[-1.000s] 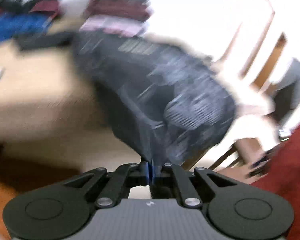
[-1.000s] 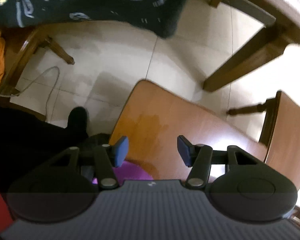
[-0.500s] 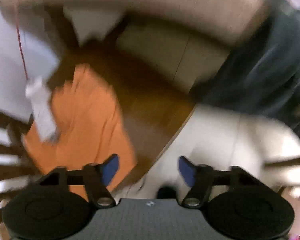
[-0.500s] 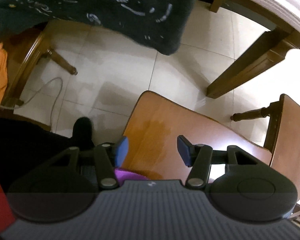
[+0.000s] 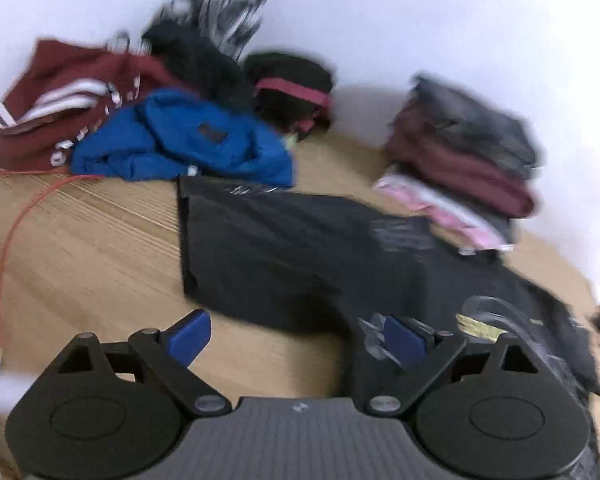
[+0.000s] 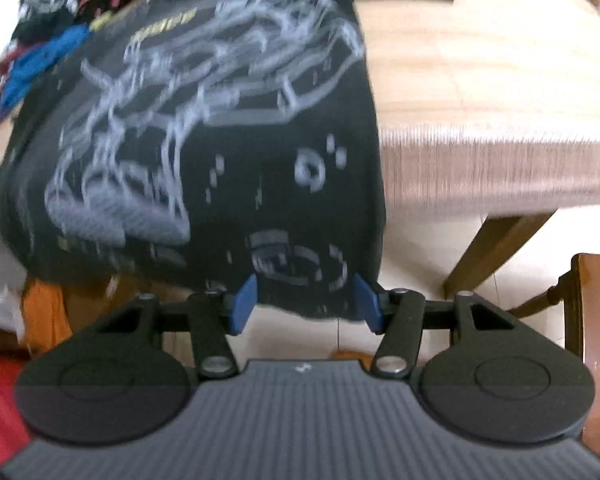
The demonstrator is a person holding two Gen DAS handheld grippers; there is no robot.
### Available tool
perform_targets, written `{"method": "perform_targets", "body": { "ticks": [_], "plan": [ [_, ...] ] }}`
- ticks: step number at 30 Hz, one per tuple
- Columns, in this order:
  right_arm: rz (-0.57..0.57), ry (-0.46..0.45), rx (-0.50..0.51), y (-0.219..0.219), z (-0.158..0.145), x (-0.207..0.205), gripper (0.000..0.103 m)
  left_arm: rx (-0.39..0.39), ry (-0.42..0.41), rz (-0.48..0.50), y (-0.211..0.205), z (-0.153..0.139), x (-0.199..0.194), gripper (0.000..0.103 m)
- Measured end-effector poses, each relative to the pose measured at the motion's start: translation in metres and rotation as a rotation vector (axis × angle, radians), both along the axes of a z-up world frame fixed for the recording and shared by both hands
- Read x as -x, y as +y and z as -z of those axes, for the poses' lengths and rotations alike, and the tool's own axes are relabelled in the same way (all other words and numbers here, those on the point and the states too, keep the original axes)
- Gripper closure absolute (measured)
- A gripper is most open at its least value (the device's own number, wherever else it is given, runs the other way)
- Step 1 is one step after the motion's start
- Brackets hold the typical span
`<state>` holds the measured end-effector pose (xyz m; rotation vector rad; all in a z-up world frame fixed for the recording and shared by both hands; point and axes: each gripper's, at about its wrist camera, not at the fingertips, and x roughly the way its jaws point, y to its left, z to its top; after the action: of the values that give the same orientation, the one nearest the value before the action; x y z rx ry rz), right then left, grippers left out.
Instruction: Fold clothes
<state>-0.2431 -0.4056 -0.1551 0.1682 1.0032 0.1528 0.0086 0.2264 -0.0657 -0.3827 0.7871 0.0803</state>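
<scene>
A black T-shirt (image 5: 300,248) with a white graphic lies spread on the wooden table (image 5: 80,248). In the right wrist view the same T-shirt (image 6: 220,128) drapes over the table's front edge (image 6: 500,168). My left gripper (image 5: 296,338) hovers over the shirt's near side; its jaws are opening and nothing is pinched between them. Its right fingertip (image 5: 404,340) hangs above the cloth. My right gripper (image 6: 305,302) sits at the hanging hem, jaws about half apart, not pressing on the cloth.
Unfolded maroon (image 5: 60,100), blue (image 5: 180,144) and black (image 5: 292,84) clothes are piled at the table's back left. A folded stack (image 5: 460,152) stands back right. A red cable (image 5: 4,248) crosses the left side. A table leg (image 6: 496,248), a wooden chair (image 6: 596,320) and an orange garment (image 6: 44,312) are below.
The left gripper let go of the black shirt, opened wide, and swung past the floor back toward the table. The right gripper rose from above a chair seat to the shirt's hanging hem.
</scene>
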Motion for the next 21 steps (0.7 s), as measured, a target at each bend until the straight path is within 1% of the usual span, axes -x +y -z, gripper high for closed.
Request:
{"method": "perform_targets", "body": {
  "ticks": [1, 2, 3, 4, 5, 6, 7, 8, 9, 10, 11, 12, 13, 14, 16, 17, 18, 19, 21],
  "plan": [
    [0.003, -0.009, -0.009, -0.001, -0.003, -0.004, 0.047, 0.043, 0.075, -0.048, 0.012, 0.011, -0.019, 0.012],
    [0.007, -0.018, -0.018, -0.002, -0.006, -0.009, 0.047, 0.089, 0.152, -0.103, 0.024, 0.023, -0.036, 0.020],
    [0.010, -0.027, -0.027, -0.003, -0.010, -0.013, 0.047, 0.135, 0.229, -0.158, 0.035, 0.035, -0.054, 0.023],
    [0.014, -0.037, -0.036, -0.004, -0.013, -0.017, 0.047, 0.146, 0.185, -0.185, 0.037, 0.034, -0.059, 0.013],
    [0.006, -0.036, -0.045, -0.005, -0.013, -0.024, 0.047, 0.142, 0.172, -0.194, 0.036, 0.033, -0.066, 0.016],
    [0.004, -0.022, -0.057, -0.006, -0.011, -0.034, 0.047, 0.135, 0.213, -0.206, 0.035, 0.036, -0.077, 0.019],
    [0.004, -0.006, -0.071, -0.007, -0.008, -0.044, 0.047, 0.140, 0.233, -0.238, 0.034, 0.040, -0.080, 0.023],
    [0.004, 0.011, -0.084, -0.009, -0.006, -0.054, 0.044, 0.148, 0.247, -0.274, 0.032, 0.044, -0.081, 0.024],
    [0.003, 0.033, -0.094, -0.006, -0.004, -0.064, 0.044, 0.140, 0.248, -0.302, 0.029, 0.046, -0.081, 0.026],
    [-0.007, 0.070, -0.101, -0.003, 0.000, -0.074, 0.044, 0.116, 0.257, -0.317, 0.026, 0.046, -0.082, 0.037],
    [-0.020, 0.111, -0.107, -0.002, 0.004, -0.083, 0.044, 0.089, 0.269, -0.329, 0.023, 0.047, -0.084, 0.080],
    [-0.033, 0.159, -0.115, -0.001, 0.008, -0.092, 0.044, 0.132, 0.281, -0.320, 0.025, 0.047, -0.085, 0.098],
    [-0.042, 0.193, -0.122, 0.001, 0.010, -0.097, 0.044, 0.217, 0.266, -0.331, 0.031, 0.045, -0.081, 0.100],
    [-0.052, 0.228, -0.125, 0.002, 0.010, -0.102, 0.044, 0.261, 0.222, -0.348, 0.034, 0.040, -0.074, 0.100],
    [-0.082, 0.278, -0.145, 0.001, 0.003, -0.102, 0.044, 0.218, 0.151, -0.342, 0.036, 0.020, -0.071, 0.100],
    [-0.088, 0.285, -0.175, 0.001, -0.002, -0.097, 0.045, 0.194, 0.111, -0.333, 0.038, 0.010, -0.070, 0.100],
    [-0.086, 0.301, -0.210, 0.000, -0.006, -0.092, 0.045, 0.186, 0.070, -0.317, 0.040, 0.000, -0.070, 0.100],
    [-0.061, 0.345, -0.242, 0.002, -0.006, -0.089, 0.045, 0.181, 0.029, -0.301, 0.041, -0.009, -0.070, 0.100],
    [0.006, 0.428, -0.306, 0.007, -0.008, -0.082, 0.044, 0.138, -0.047, -0.240, 0.035, -0.032, -0.073, 0.100]
  ]
}}
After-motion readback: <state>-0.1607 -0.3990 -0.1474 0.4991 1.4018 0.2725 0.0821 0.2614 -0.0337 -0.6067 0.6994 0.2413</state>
